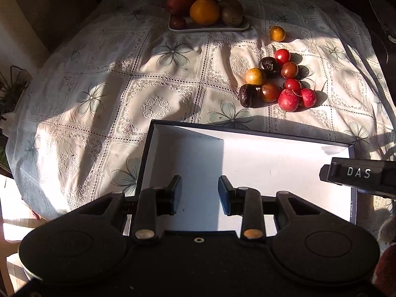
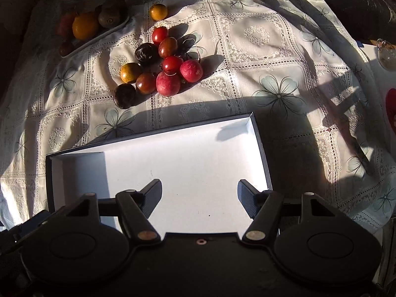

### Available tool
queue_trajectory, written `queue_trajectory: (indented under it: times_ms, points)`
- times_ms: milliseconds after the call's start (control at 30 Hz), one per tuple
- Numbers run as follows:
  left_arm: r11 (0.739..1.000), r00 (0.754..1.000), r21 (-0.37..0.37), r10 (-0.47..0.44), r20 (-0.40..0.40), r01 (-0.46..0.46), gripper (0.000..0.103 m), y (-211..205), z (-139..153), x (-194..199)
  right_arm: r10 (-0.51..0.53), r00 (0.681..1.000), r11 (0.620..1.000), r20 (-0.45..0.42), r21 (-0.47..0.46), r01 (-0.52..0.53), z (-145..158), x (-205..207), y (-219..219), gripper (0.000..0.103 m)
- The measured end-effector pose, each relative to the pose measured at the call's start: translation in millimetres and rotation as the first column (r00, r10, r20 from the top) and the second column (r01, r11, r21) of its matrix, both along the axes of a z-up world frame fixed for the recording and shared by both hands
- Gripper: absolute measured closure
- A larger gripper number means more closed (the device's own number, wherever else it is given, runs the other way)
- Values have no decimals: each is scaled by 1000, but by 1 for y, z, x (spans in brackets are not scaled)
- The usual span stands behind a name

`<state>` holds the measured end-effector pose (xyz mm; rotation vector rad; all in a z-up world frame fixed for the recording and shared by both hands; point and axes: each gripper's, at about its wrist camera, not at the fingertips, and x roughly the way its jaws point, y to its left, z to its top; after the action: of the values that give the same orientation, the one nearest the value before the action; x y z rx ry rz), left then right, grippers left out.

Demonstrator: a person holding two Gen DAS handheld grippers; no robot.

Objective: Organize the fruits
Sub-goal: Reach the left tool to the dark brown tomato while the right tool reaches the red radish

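**Both tools open above the empty box, fruit pile not yet touched**

Left tool (image 1: 200, 194) hovers over the shallow white-lined cardboard box with dark rim (image 1: 247, 133), its fingers apart with nothing between them. Right tool (image 2: 199, 199) hangs over the same box, spread wider and likewise empty; part of it, marked DAS, shows at the right edge of the left view.

Beyond the box's far rim lies the cluster of small loose fruits (image 2: 158, 66): red cherry tomatoes, two pink-red radishes, two dark wrinkled passion fruits and a yellow-orange one, all touching. To begin well, I would take an outer piece first, such as the nearer pink-red radish (image 2: 168, 83); closing gently matters, since round skins can slip and nudged neighbours may roll.

One small orange citrus (image 2: 158, 12) sits apart, near the white rectangular tray (image 1: 245, 27) holding a large orange, a kiwi and dark red fruits.

Lace floral tablecloth (image 1: 158, 104) covers the surface; its folds could catch a finger. Strong sunlight and deep shadow make edges hard to judge.
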<state>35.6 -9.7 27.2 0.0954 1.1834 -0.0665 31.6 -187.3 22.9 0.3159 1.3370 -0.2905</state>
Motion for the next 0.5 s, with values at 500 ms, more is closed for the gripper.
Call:
queue_trajectory:
  times_ms: [500]
  points:
    - [999,1000,-34,-29,12,30,60,-23,2,71,-48,991,999,123,-4,49,11,66,-46,74]
